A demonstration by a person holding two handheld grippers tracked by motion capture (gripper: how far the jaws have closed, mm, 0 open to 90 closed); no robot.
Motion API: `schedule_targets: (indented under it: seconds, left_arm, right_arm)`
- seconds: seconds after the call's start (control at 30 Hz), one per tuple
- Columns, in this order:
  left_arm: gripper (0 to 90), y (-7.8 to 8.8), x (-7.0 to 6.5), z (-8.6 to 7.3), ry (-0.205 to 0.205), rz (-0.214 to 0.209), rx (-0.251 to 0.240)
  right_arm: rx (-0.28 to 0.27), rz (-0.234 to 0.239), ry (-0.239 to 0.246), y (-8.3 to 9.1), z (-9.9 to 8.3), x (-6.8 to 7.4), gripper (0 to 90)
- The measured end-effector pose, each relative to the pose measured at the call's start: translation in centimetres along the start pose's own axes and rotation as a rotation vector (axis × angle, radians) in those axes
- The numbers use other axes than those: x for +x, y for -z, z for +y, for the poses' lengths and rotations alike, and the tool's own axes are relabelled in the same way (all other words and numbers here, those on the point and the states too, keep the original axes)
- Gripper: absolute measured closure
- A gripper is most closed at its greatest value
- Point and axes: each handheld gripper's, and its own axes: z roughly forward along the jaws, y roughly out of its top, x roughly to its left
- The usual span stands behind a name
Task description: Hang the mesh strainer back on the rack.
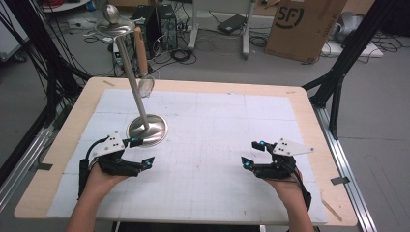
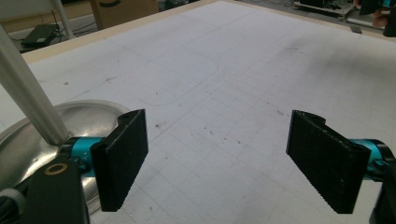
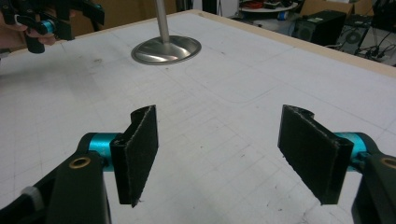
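Note:
A steel stand rises from a round base (image 1: 147, 129) at the left of the white mat (image 1: 212, 140); its slanted pole (image 1: 131, 72) ends in a top disc with a ball (image 1: 112, 19). A wooden-handled utensil (image 1: 140, 53) hangs from the disc. My left gripper (image 1: 143, 152) stands open just in front of the base, one finger right beside its rim. The left gripper view shows the open jaws (image 2: 219, 158) with bare mat between them and the base (image 2: 28, 140) at left. My right gripper (image 1: 250, 153) is open over the right of the mat, nothing between its jaws (image 3: 219, 154).
The mat covers a wooden table (image 1: 309, 104). Behind it on the floor are a cardboard box (image 1: 304, 26), a computer tower (image 1: 159, 24) and cables. Black frame struts (image 1: 338, 72) stand beside the table's right edge. The left gripper (image 3: 60, 18) appears far off in the right gripper view.

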Motion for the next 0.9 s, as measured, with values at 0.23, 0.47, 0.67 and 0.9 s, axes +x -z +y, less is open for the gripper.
schedule_targets:
  seconds: [0.23,0.47,0.67,0.9]
  left_arm:
    - [21.3,0.07,0.09,0.0,0.003,0.008,-0.002]
    - [21.3,-0.23,-0.04,-0.04,-0.005,0.003,0.007]
    - [21.3,-0.28,-0.14,-0.09,-0.011,-0.004,0.01]
    - [21.3,-0.33,-0.06,-0.11,-0.007,0.001,0.012]
  right_arm:
    - [-0.002,0.004,-0.01,-0.12,-0.23,0.07,26.5]
    - [0.035,0.014,-0.018,-0.64,-0.46,-0.07,23.6]
    - [0.042,0.011,-0.018,-0.76,-0.53,0.12,22.3]
    - [0.053,0.016,-0.021,-0.86,-0.58,0.14,20.9]
